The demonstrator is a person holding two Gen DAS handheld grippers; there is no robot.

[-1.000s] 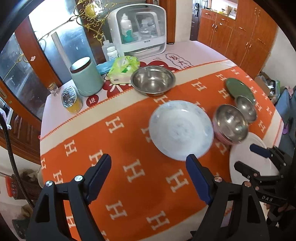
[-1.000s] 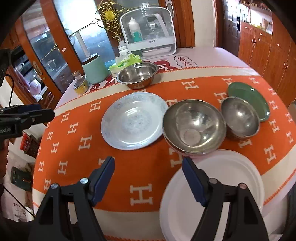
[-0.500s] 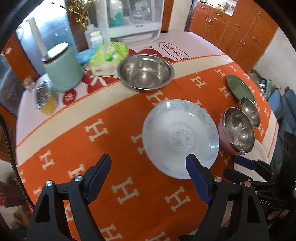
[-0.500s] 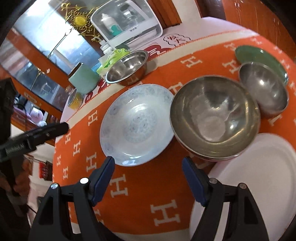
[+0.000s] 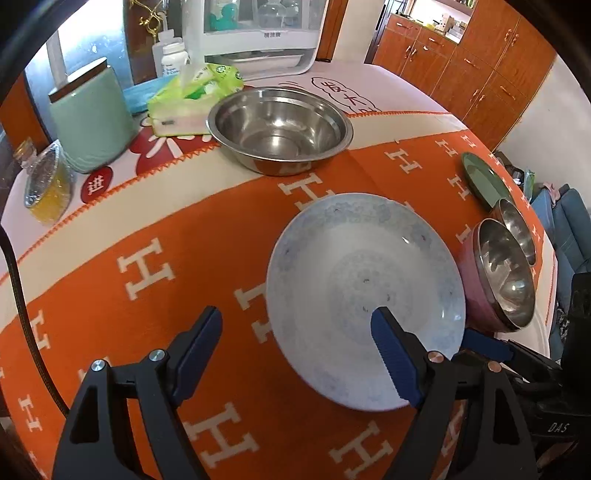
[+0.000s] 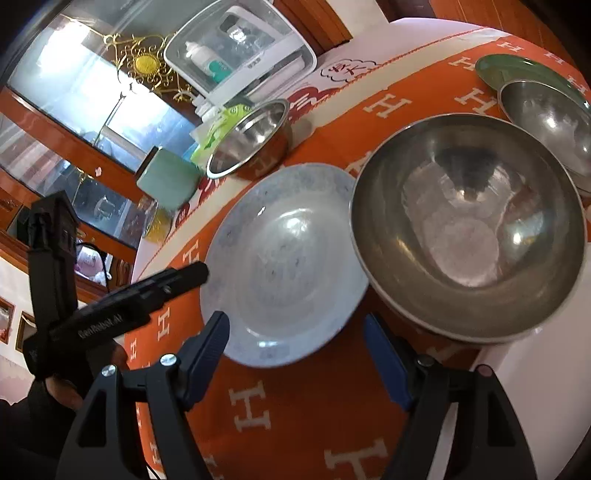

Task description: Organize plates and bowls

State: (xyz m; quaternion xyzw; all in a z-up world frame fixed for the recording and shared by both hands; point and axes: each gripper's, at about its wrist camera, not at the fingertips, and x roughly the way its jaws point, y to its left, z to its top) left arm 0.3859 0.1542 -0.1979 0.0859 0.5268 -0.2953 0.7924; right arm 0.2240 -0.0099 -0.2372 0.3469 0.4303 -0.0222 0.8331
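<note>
A pale blue patterned plate (image 5: 364,291) (image 6: 284,262) lies on the orange cloth. My left gripper (image 5: 295,350) is open just above its near left rim, right finger over the plate. My right gripper (image 6: 295,350) is open at the plate's near rim. A large steel bowl with a pink outside (image 6: 469,225) (image 5: 506,273) sits right of the plate, partly on a white plate (image 6: 546,373). A smaller steel bowl (image 6: 550,125) (image 5: 517,229) and a green plate (image 6: 517,70) (image 5: 484,177) lie beyond. A wide steel basin (image 5: 279,129) (image 6: 251,140) stands at the back.
At the back left stand a mint canister (image 5: 90,118), a foil-covered jar (image 5: 46,188), a green tissue pack (image 5: 192,96) and a white appliance (image 5: 258,33). The table edge runs close at the right, with wooden cabinets (image 5: 480,74) beyond.
Both grippers have moved forward and down toward the pale blue plate, which now looms larger. The right view has tilted. Both stay open and empty.
</note>
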